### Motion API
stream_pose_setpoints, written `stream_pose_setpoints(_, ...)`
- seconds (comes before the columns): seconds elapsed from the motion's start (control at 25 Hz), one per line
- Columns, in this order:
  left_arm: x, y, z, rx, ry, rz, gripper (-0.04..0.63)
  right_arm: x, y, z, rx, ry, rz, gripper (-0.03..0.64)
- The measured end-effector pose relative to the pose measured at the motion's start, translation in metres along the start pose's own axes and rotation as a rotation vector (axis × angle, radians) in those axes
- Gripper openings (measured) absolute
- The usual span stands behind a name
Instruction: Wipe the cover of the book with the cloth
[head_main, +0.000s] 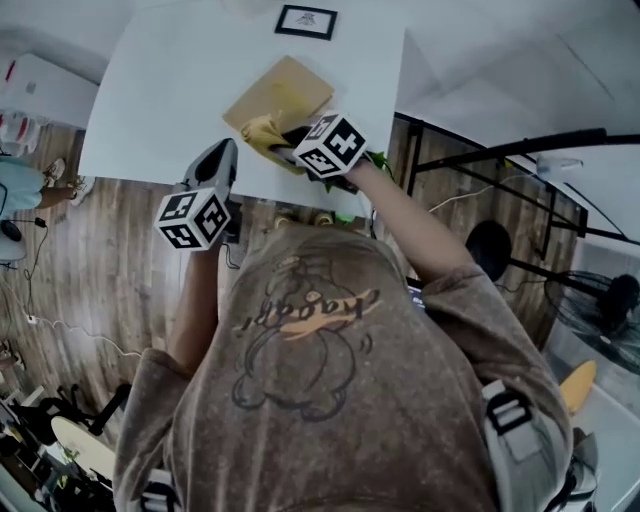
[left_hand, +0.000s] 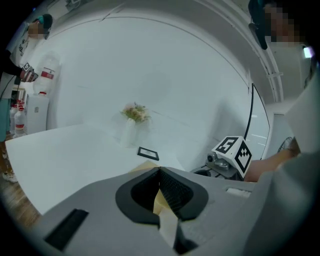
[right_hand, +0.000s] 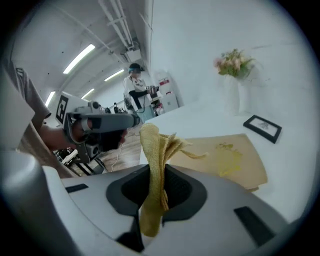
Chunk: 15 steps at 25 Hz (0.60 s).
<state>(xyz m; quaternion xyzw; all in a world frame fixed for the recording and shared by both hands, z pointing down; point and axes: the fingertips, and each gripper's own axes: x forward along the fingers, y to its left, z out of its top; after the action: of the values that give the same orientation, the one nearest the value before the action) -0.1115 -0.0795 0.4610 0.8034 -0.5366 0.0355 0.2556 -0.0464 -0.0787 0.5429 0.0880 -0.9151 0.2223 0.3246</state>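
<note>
— What is seen closest in?

— In the right gripper view, the right gripper (right_hand: 156, 182) is shown clenched on the yellow cloth (right_hand: 151, 145). The cloth is pinched between the jaws and stands up in folds above them. In the left gripper view, the left gripper (left_hand: 160, 176) is shown with its jaws pressed together. A pale strip is seen in the seam below them, and what it is cannot be told.

— And where is the book placed?

— The tan book (right_hand: 235, 157) is laid flat on the white table (head_main: 170, 90), just beyond the cloth. A yellow mark on its cover is shown only by the right gripper view. In the left gripper view no more than a sliver of the book is seen over the gripper body. From the head view the cloth is seen at the book's near edge, though contact cannot be judged. The left gripper is held at the table's near edge, beside the book and apart from it.

— What is found farther back?

— A black picture frame (head_main: 306, 21) is laid flat beyond the book. Behind it a white vase of flowers (right_hand: 234, 75) is stood; it is caught by both gripper views but not taken in by the head view. Farthest off, a person (right_hand: 134, 82) is seen in the right gripper view.
</note>
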Motion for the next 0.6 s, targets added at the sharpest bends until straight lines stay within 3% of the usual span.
stream_pose_setpoints(0.28, 0.011, -0.056, 0.022, 0.083, 0.007, -0.145, 0.003, -0.100, -0.007, 0.026, 0.015, -0.199, -0.094, 0.064)
stream_pose_setpoints(0.4, 0.016, -0.080, 0.030, 0.103, 0.013, -0.214, 0.003, -0.145, -0.003, 0.018, 0.032, -0.243, -0.145, 0.064)
stream_pose_setpoints(0.6, 0.013, -0.109, 0.037, 0.121, -0.001, -0.266, 0.003, -0.205, 0.004, -0.004, 0.087, -0.314, -0.251, 0.064)
